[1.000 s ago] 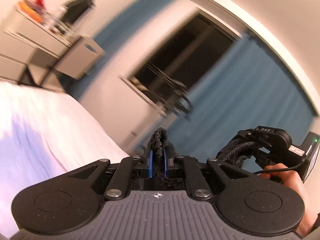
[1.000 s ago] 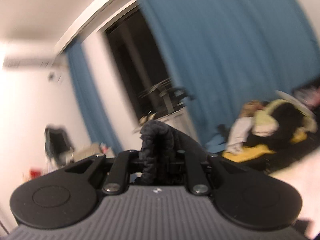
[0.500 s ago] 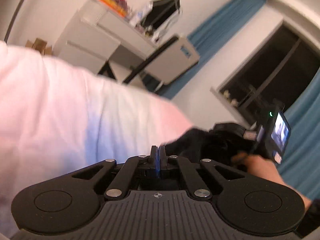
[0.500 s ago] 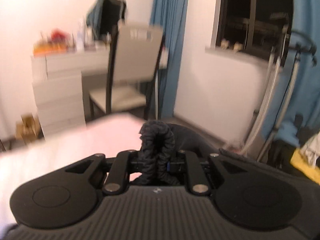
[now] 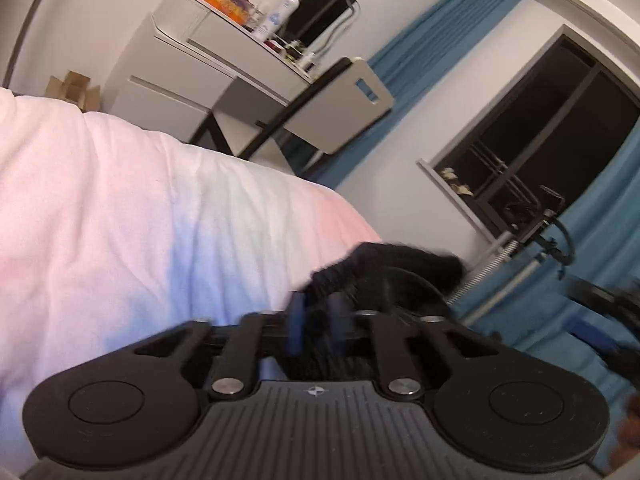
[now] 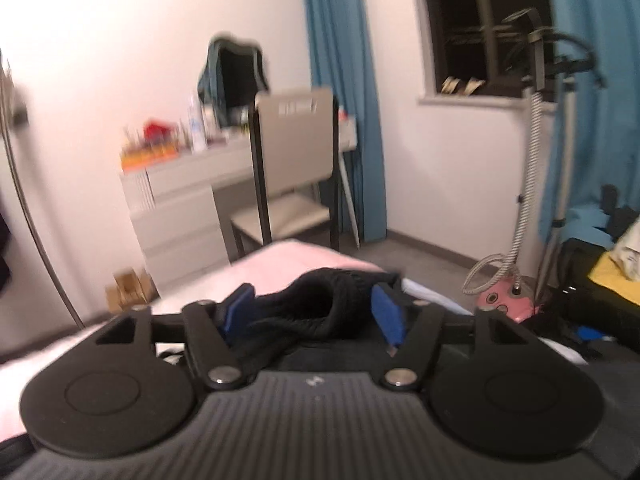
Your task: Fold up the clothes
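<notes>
the left gripper (image 5: 316,322) is low over the bed (image 5: 120,216), its blue pads (image 5: 296,322) a narrow way apart and opening. the black knit (image 5: 380,264) lies between and just past them, at the bed's far corner; the view is blurred there, so whether the pads touch the cloth i cannot tell for sure, but a gap shows on each side.

the right gripper (image 6: 316,312) has its jaws wide and opening. a ribbed fold of the same knit (image 6: 320,304) sits loosely between the pads (image 6: 386,312), slumped toward the left pad and clear of the right one. it rests on the bed edge (image 6: 288,256), not clamped.

behind the bed stand a grey desk (image 6: 180,208) with clutter on top and a chair (image 6: 296,160) pushed against it. a blue curtain (image 6: 340,100) hangs beside a dark window (image 6: 480,20). a pink steamer (image 6: 508,296) with a striped hose stands on the floor to the right, near a pile of yellow and dark clothes (image 6: 612,276). a cardboard box (image 5: 72,88) sits beside the desk.
</notes>
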`<control>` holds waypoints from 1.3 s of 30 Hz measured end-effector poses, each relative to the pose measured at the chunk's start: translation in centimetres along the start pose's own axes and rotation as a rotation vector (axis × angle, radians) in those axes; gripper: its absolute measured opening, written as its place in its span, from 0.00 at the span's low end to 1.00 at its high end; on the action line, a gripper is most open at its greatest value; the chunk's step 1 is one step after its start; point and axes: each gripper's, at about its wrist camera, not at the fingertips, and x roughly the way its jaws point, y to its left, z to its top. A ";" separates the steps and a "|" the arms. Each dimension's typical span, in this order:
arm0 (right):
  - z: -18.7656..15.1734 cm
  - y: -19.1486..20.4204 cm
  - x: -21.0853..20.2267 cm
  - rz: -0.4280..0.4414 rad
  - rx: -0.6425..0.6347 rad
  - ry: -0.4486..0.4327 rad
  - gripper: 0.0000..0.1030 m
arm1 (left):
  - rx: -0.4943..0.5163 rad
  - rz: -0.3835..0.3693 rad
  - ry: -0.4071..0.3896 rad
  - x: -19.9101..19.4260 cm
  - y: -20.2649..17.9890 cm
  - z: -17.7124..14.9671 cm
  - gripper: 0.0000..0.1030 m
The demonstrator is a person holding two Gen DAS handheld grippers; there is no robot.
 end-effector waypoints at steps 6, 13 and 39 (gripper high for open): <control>-5.1 -3.9 -18.0 -0.254 0.187 -0.098 0.76 | 0.071 -0.124 0.104 -2.9 -2.9 -1.2 0.42; -17.7 -12.6 -31.7 -0.449 0.774 -0.160 0.84 | 0.087 -0.160 0.297 -3.9 -4.5 -4.1 0.43; -24.8 -17.5 -26.4 -0.361 0.826 -0.097 0.30 | -0.078 -0.093 0.348 6.7 -2.4 -6.1 0.11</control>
